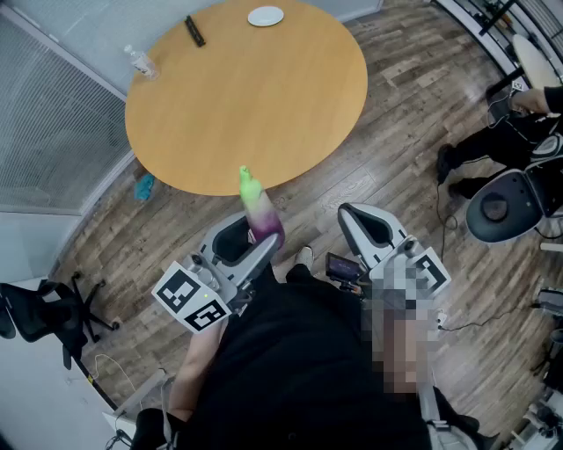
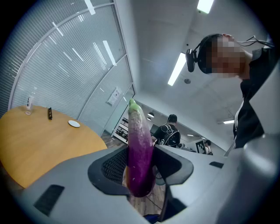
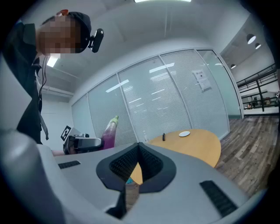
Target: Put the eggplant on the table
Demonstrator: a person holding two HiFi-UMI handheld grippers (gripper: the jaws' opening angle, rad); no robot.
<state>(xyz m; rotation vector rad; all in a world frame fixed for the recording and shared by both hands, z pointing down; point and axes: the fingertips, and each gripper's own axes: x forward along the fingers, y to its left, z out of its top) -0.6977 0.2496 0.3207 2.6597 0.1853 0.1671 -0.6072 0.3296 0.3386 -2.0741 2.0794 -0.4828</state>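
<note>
While the left gripper [image 1: 256,237] clamps the eggplant [image 1: 261,209] by its thick purple end, short of the table [image 1: 246,97], the right gripper [image 1: 369,230] is closed, empty. Probably light, slick, bruisable; that thick end suits a gentle hold.

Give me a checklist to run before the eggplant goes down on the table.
1. Eggplant gripped: ok. The left gripper is closed on its purple lower part, green end pointing away.
2. Left gripper above the table: not ok. It is over the floor, short of the near rim.
3. Near part of the tabletop free: ok. The plate, black object and bottle sit at the far side.
4. Right gripper out of the way: ok. It is shut, empty and off to the side.
</note>
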